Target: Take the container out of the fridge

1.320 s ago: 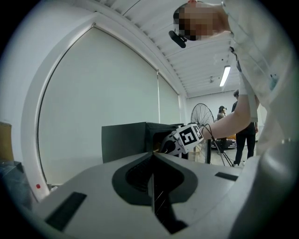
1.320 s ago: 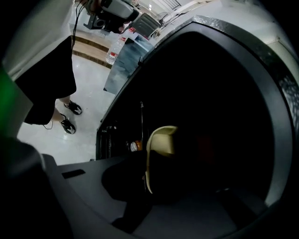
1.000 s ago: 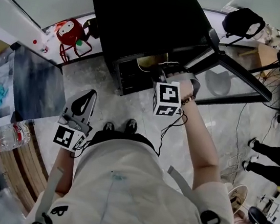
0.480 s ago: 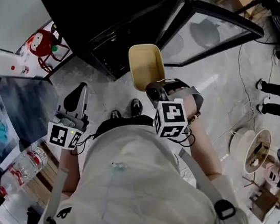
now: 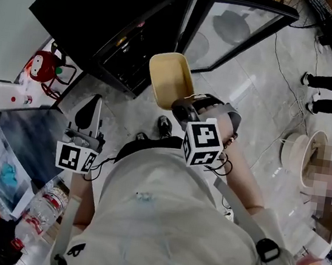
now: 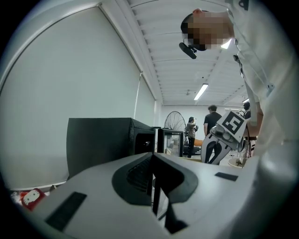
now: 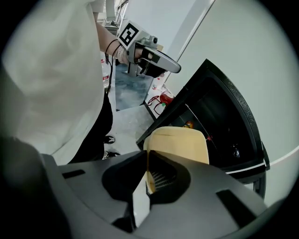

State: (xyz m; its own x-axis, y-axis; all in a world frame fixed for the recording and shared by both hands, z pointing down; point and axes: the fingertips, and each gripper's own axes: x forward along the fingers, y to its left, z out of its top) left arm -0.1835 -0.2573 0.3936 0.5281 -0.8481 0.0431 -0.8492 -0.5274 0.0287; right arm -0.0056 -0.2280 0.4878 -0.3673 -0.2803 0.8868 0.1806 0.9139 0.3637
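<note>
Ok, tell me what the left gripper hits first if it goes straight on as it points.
Probably the black fridge, near its open front. Nothing shows in the way, though depth is hard to judge.

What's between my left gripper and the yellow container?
Nothing but bare floor, seen in the head view: the left gripper hangs apart from the container, which the right gripper holds.

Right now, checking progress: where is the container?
Head view, centre: the container is outside the open fridge, gripped at its rim by the right gripper, above the floor.
</note>
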